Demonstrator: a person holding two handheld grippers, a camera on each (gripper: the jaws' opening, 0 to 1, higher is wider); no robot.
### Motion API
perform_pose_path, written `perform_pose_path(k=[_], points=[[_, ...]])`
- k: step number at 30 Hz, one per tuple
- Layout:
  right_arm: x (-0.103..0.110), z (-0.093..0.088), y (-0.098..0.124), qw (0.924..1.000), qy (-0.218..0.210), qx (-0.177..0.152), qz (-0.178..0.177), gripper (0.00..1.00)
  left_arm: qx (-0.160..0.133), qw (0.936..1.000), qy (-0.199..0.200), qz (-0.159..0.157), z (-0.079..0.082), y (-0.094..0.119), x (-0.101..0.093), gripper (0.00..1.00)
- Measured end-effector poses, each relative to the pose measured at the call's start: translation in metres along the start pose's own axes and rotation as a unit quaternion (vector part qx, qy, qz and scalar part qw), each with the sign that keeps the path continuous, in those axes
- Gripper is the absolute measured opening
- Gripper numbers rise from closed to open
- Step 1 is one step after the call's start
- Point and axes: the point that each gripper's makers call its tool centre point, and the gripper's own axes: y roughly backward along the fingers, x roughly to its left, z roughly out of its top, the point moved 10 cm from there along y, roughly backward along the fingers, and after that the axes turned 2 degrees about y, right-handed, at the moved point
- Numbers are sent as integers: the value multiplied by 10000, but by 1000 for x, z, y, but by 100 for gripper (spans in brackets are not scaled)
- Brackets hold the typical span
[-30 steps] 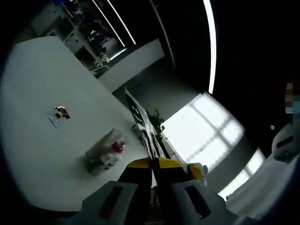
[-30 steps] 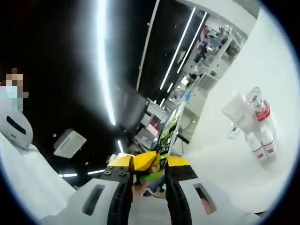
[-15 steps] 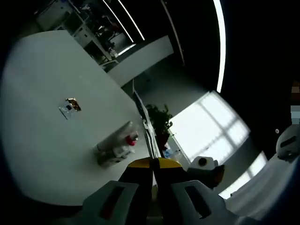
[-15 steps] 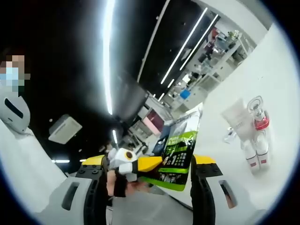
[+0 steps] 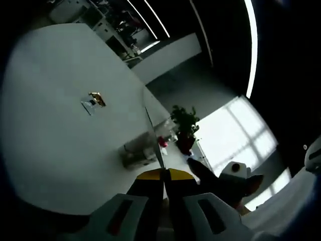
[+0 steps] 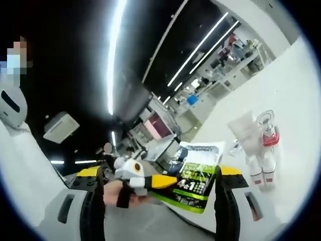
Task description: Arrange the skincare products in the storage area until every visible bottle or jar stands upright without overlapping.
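The left gripper pinches a green sachet edge-on; the right gripper gapes wide — skincare bottles (clustered, some apparently lying) await arranging on the white table.

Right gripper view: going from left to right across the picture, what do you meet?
The right gripper's left jaw, a hand, the other gripper pinching a green and white packet, then the cluster of white skincare bottles on the white table.
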Motion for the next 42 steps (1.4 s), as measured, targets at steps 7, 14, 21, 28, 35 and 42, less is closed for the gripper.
perform_pose_path(k=[7, 14, 21, 28, 35, 42], points=[[-7, 1, 1, 9997, 114, 110, -176, 98, 75, 9999, 102, 104, 1, -7, 11, 0], [-12, 2, 5, 9990, 261, 146, -332, 99, 263, 9991, 202, 258, 0, -16, 24, 0], [-22, 2, 11, 9979, 156, -82, -622, 99, 486, 9977, 225, 420, 0, -29, 35, 0], [-22, 2, 13, 9971, 267, -108, -699, 99, 709, 9957, 169, 576, 0, -44, 49, 0], [-22, -2, 11, 9955, 512, 157, -783, 99, 826, 9941, 202, 678, -2, -58, 62, 0], [-24, -5, 9, 9938, 588, 362, -869, 99, 950, 9924, 171, 762, -3, -63, 72, 0]])
